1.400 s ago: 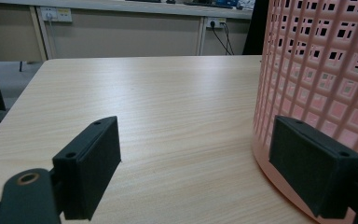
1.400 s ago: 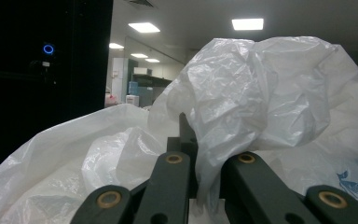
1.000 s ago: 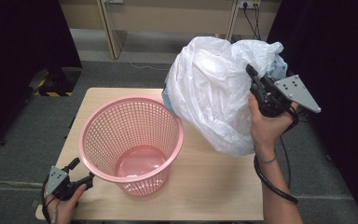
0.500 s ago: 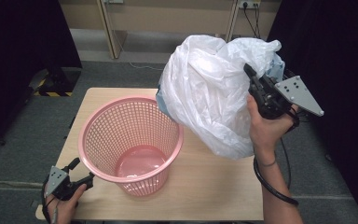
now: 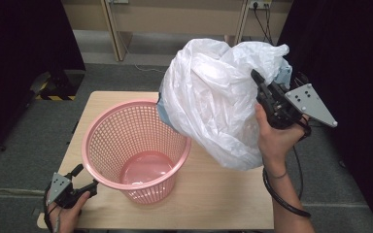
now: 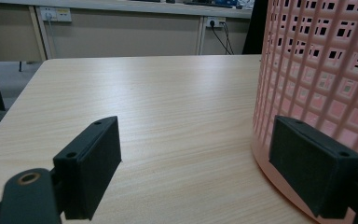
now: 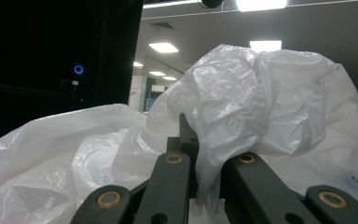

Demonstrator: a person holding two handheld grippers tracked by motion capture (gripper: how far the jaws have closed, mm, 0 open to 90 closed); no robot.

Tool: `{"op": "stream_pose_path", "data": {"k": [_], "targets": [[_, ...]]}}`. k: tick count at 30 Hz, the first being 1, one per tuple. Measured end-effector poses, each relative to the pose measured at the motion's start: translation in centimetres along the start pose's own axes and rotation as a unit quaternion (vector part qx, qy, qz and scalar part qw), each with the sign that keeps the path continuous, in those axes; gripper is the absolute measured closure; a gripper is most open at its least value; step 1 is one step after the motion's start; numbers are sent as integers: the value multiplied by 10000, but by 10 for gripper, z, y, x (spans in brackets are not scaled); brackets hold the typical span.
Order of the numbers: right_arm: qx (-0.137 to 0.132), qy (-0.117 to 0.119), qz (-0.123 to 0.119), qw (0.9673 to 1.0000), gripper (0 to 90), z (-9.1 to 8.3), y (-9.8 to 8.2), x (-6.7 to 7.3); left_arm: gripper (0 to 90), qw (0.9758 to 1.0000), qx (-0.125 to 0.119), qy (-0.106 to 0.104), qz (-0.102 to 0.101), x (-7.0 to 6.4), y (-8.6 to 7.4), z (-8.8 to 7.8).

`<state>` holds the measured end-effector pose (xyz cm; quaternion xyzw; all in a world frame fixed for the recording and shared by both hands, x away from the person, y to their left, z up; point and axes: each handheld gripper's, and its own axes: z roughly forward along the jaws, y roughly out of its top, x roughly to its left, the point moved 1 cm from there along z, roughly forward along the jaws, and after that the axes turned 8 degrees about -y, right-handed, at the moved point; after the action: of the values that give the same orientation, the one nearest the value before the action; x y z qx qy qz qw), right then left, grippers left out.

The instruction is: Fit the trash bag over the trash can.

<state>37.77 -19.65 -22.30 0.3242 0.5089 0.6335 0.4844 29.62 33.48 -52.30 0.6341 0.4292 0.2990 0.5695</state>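
The right claw [image 5: 264, 90] is pinching a fold of the white bag [image 5: 213, 107], its jaws pressed together on the plastic, as the right gripper view shows [image 7: 200, 186]. The bag hangs billowed in the air above the far right part of the tabletop [image 5: 223, 199], its lower bulge just beside the rim of the pink basket [image 5: 136, 150]. The basket stands upright on the tabletop, nothing inside it. The left claw [image 5: 85, 177] rests low at the near left, jaws spread, one pad [image 6: 314, 170] close against the basket's wall.

The step in hand looks like bringing the bag over to line the basket. Next, the bag's mouth likely needs finding and opening over the rim, probably with the left claw taking the opposite edge.
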Motion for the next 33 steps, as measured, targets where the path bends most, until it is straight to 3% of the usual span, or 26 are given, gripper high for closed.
{"op": "stream_pose_path", "data": {"k": [33], "targets": [[-215, 181, -40, 9996, 890, -13, 11, 15, 164, 10000, -6, 0, -4, 0, 0, 0]]}}
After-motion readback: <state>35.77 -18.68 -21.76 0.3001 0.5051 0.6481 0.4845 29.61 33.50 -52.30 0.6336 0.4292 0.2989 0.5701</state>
